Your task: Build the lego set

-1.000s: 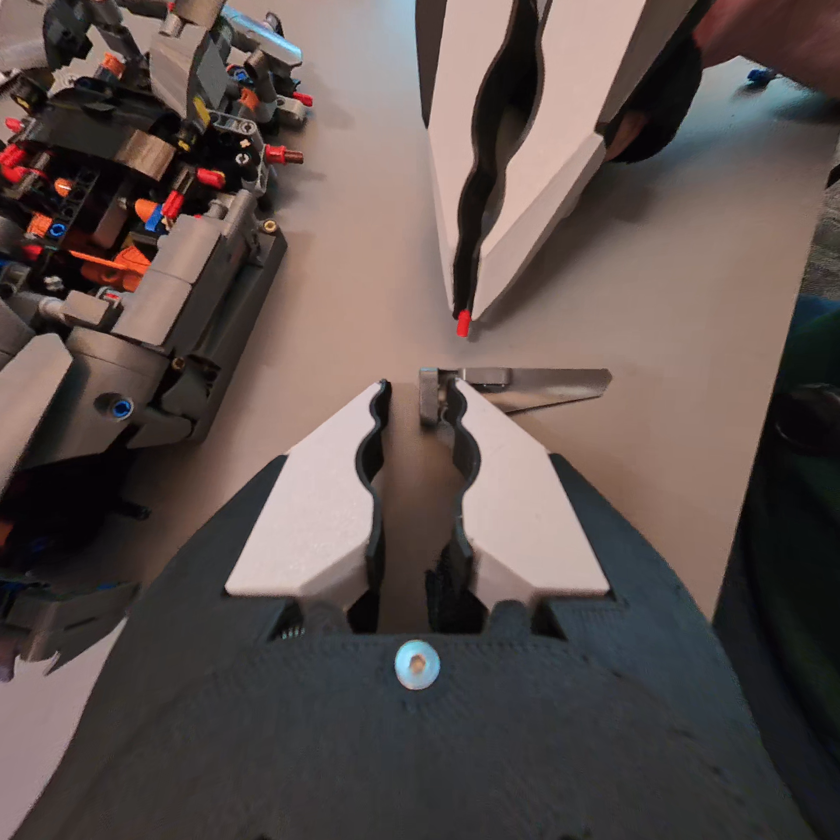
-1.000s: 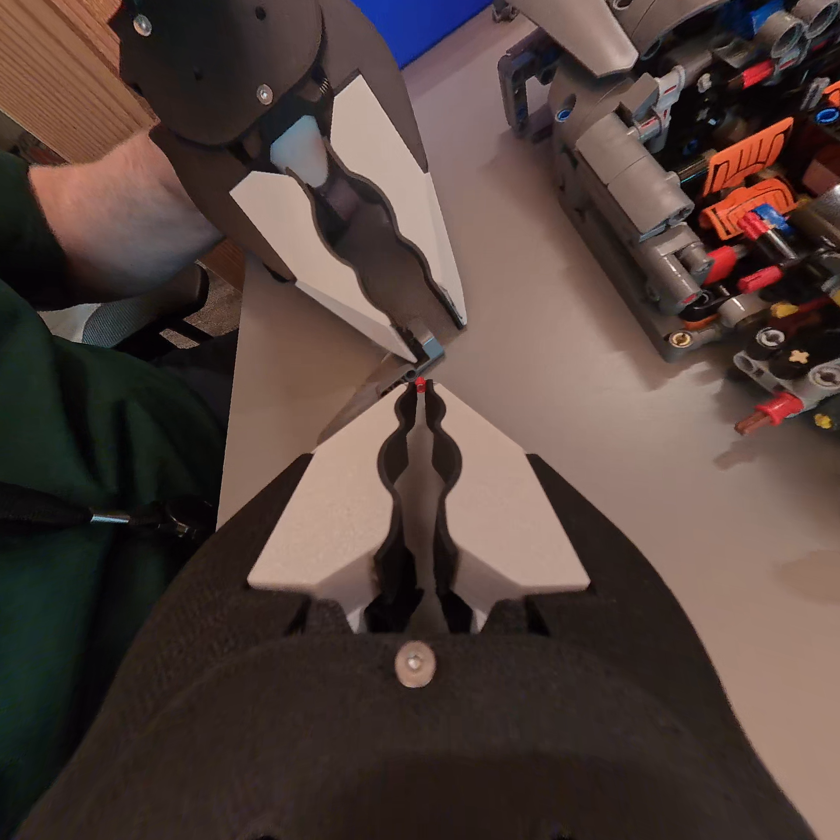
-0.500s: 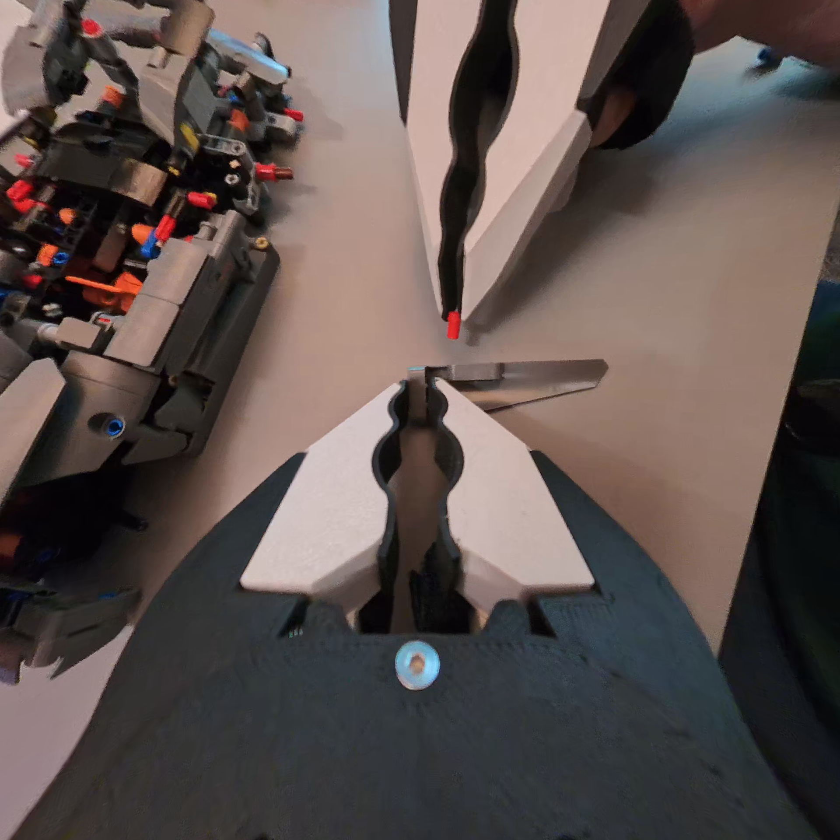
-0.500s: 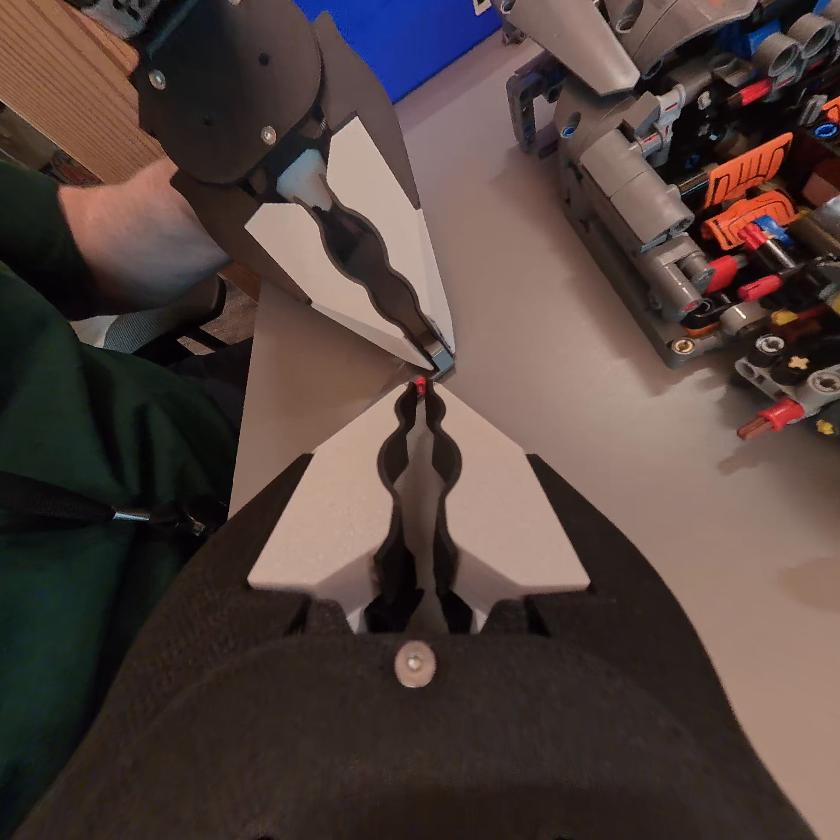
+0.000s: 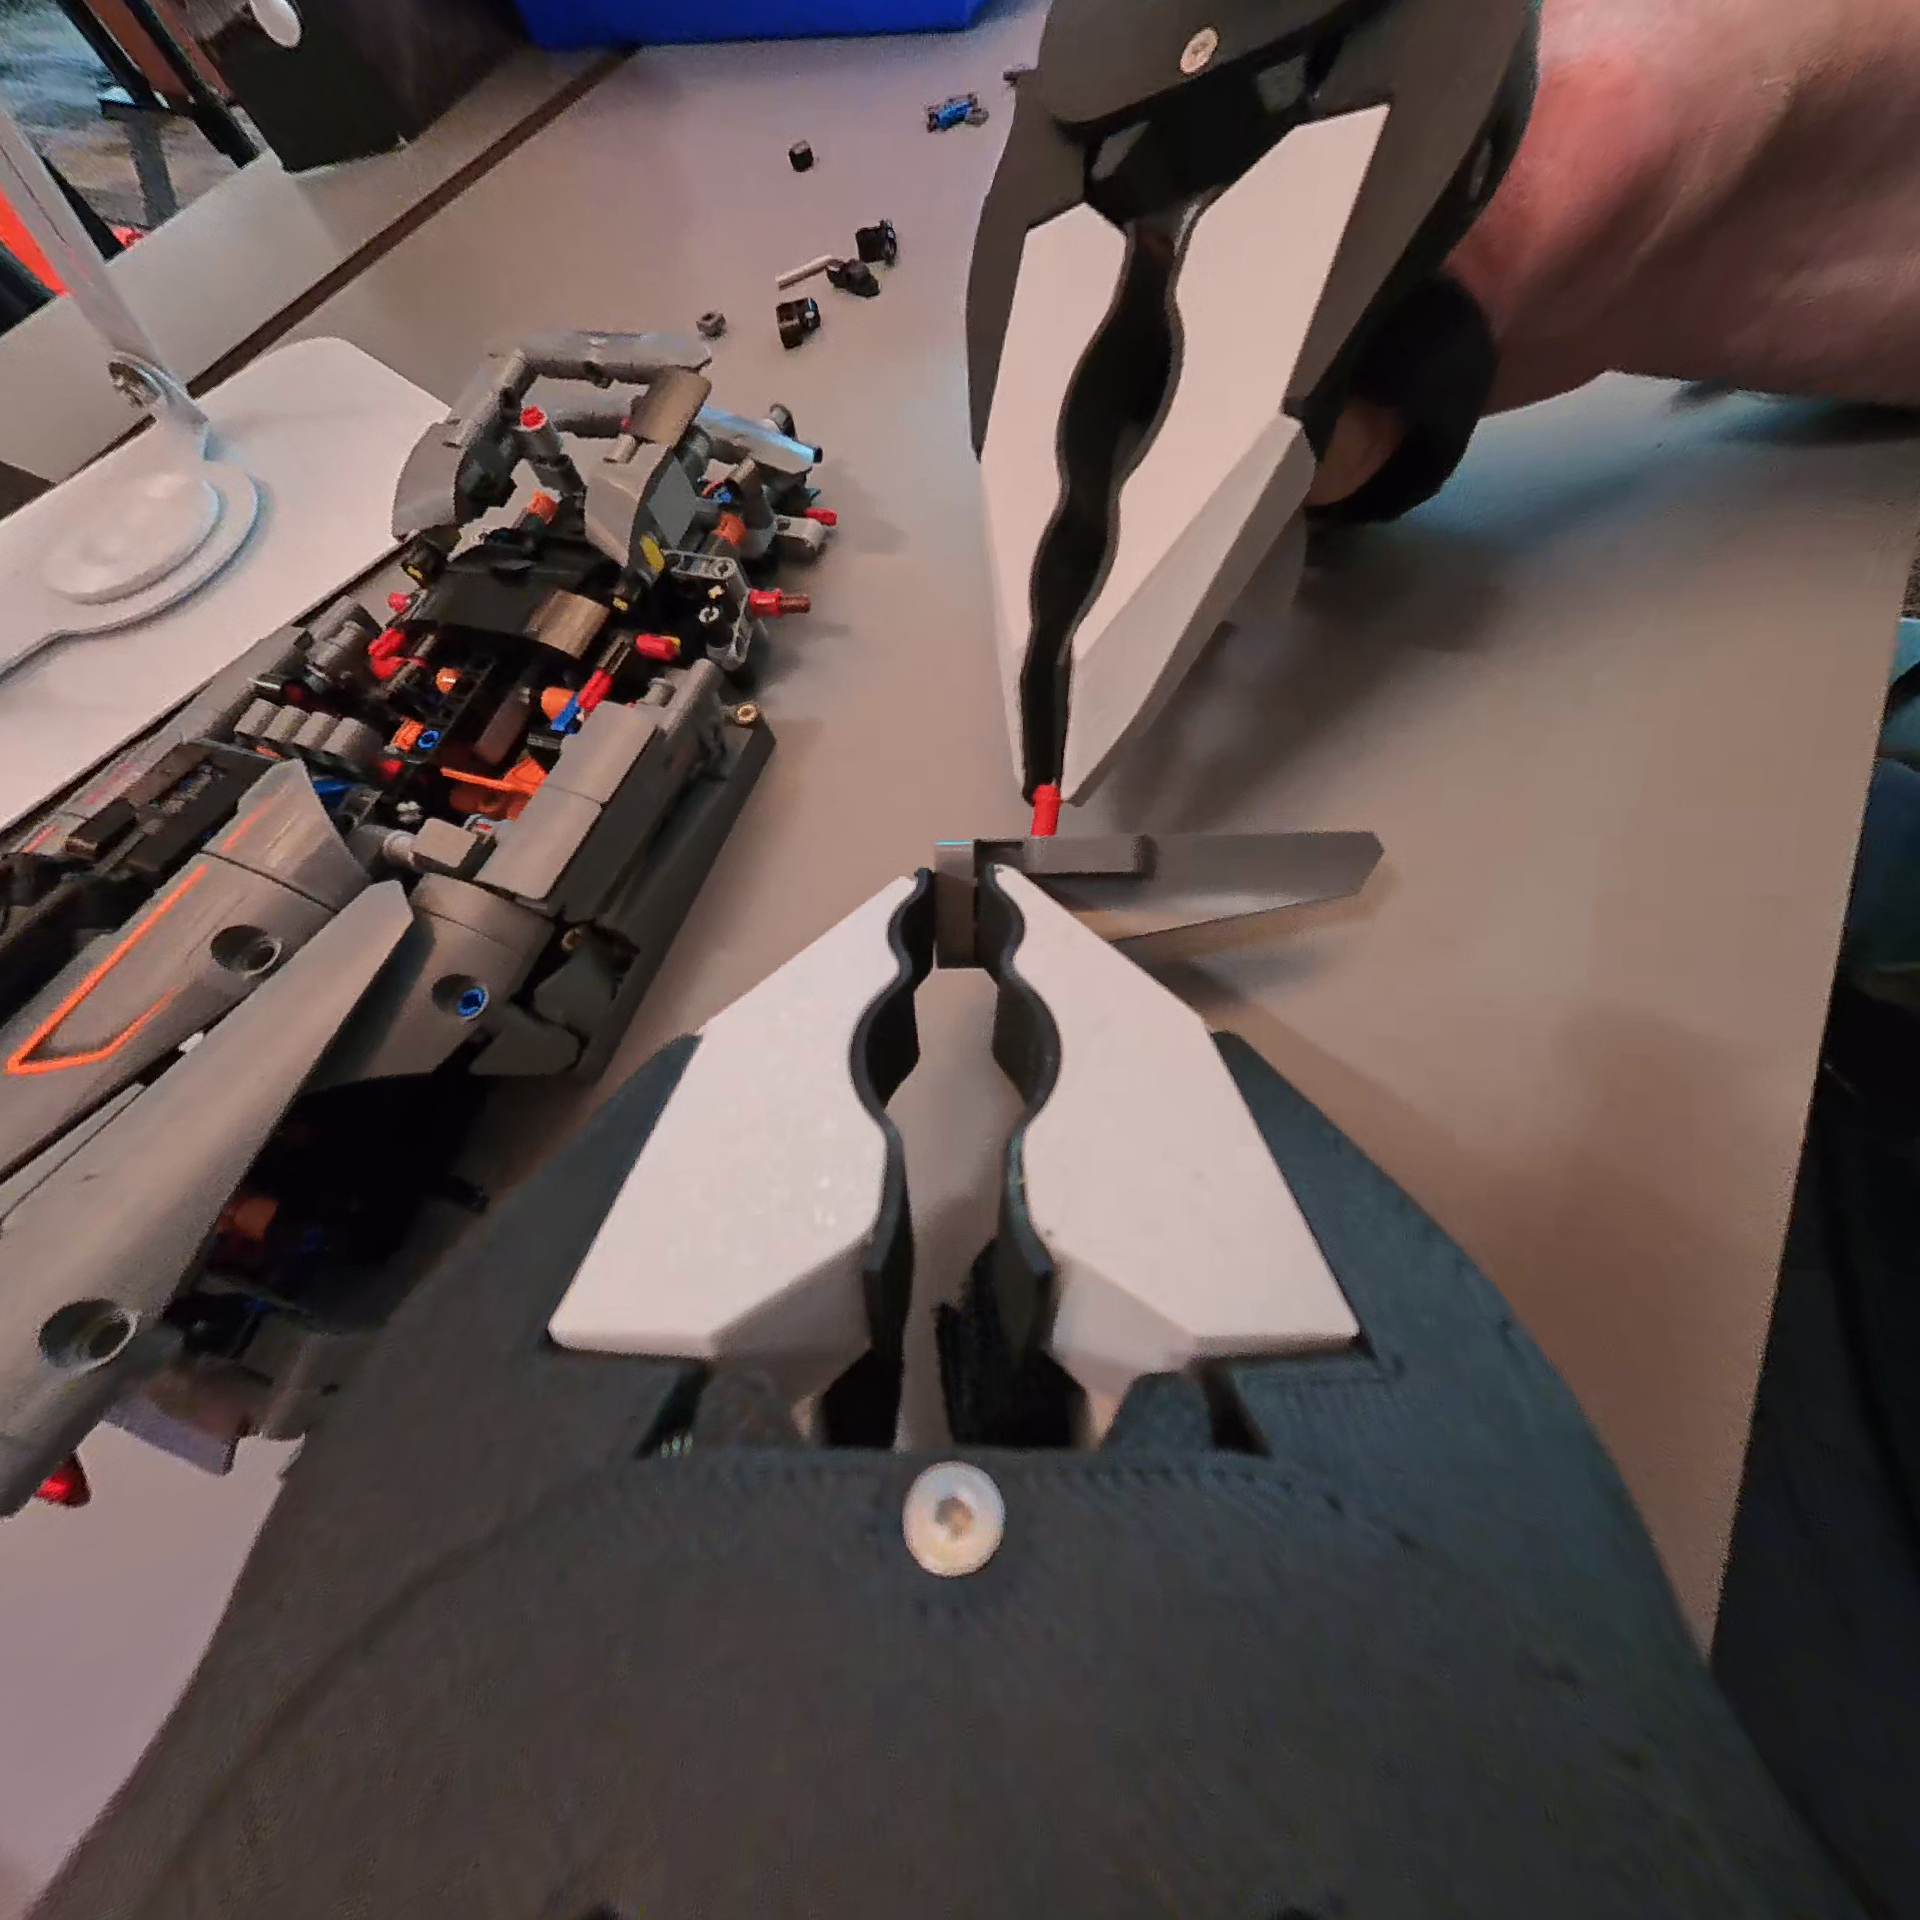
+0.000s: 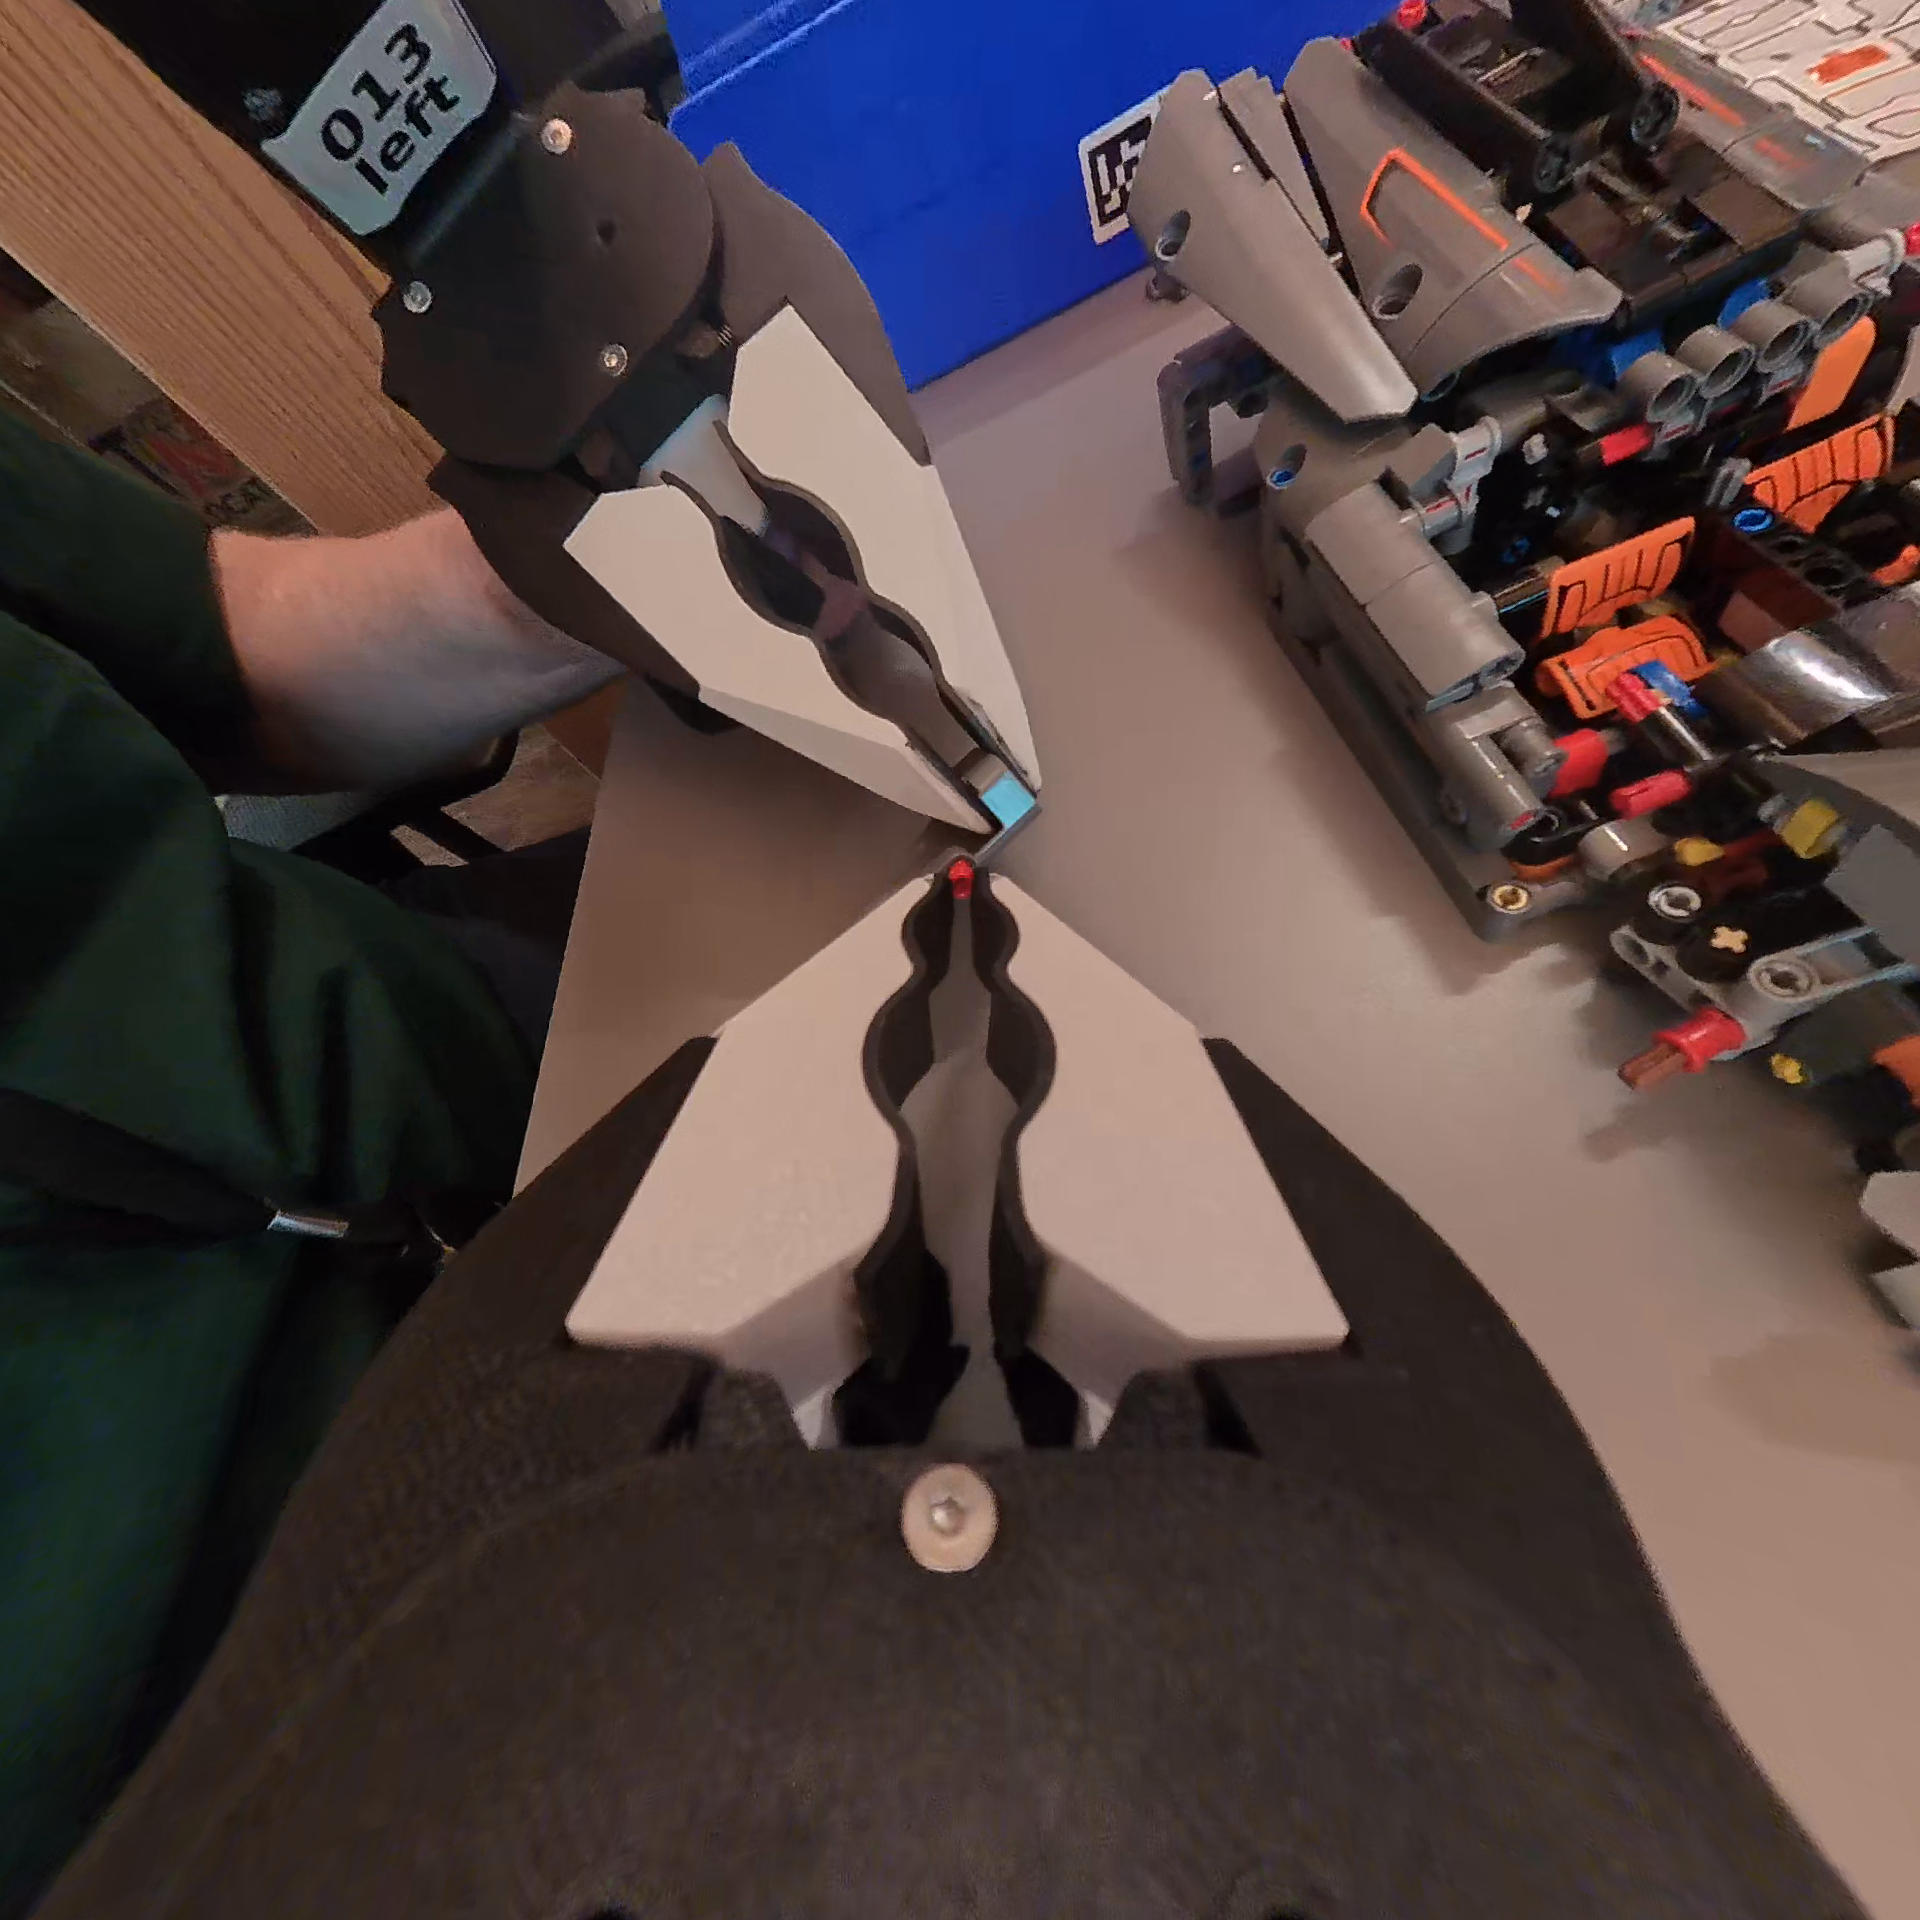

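Observation:
My left gripper [image 5: 957, 902] is shut on the thick end of a grey wing-shaped lego panel [image 5: 1226, 868] that reaches right, just above the table. My right gripper [image 6: 961, 883] is shut on a small red pin [image 6: 960, 881]. In the left wrist view the right gripper [image 5: 1044, 800] points down and the red pin [image 5: 1043, 810] touches the panel's top edge. In the right wrist view the left gripper [image 6: 1003, 805] holds the panel's end, which shows a light blue face [image 6: 1008, 802]. The large grey, black and orange lego car model [image 5: 436, 748] lies at the left.
The car model also shows at the right in the right wrist view [image 6: 1558, 582]. Several small loose parts [image 5: 831, 281] lie far back on the grey table [image 5: 1455, 1039]. A blue bin [image 6: 935, 156] stands behind. A person's green sleeve [image 6: 156, 1039] is at the table edge. The grippers are tip to tip, or close to it.
My left gripper closed on the grey panel's end and lifted it slightly. My right gripper brought the red pin down until it meets the panel's top edge.

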Tool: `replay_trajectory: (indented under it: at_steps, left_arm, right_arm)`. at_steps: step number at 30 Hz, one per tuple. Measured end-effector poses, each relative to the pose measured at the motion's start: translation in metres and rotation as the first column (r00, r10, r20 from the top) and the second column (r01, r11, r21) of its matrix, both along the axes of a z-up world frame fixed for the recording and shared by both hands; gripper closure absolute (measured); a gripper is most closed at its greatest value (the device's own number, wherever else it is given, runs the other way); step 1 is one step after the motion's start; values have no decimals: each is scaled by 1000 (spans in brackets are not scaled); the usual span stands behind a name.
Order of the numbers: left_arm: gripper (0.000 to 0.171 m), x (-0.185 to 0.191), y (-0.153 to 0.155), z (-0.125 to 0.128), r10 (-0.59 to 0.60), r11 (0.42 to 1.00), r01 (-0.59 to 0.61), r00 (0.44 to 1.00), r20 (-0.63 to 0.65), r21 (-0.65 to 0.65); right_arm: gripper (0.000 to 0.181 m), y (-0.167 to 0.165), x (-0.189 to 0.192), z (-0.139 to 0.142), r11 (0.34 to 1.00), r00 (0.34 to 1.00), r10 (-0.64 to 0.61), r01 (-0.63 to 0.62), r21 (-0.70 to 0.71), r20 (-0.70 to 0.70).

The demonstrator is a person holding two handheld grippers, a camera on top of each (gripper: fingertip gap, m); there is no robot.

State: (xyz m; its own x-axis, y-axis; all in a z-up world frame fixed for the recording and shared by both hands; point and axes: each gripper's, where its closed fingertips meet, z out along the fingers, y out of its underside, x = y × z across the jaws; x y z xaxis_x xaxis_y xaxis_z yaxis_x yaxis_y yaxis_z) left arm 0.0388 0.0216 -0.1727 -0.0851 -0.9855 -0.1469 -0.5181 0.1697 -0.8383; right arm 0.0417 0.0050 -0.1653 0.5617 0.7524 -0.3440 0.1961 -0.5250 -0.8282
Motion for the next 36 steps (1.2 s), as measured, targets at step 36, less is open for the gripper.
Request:
replay_trajectory:
  at_steps: [36]
  left_arm:
    - [165, 10, -2, 33, 6, 999, 1, 983, 184, -35]
  right_arm:
    - [180, -3, 7, 29, 993, 990, 47, -32, 116, -134]
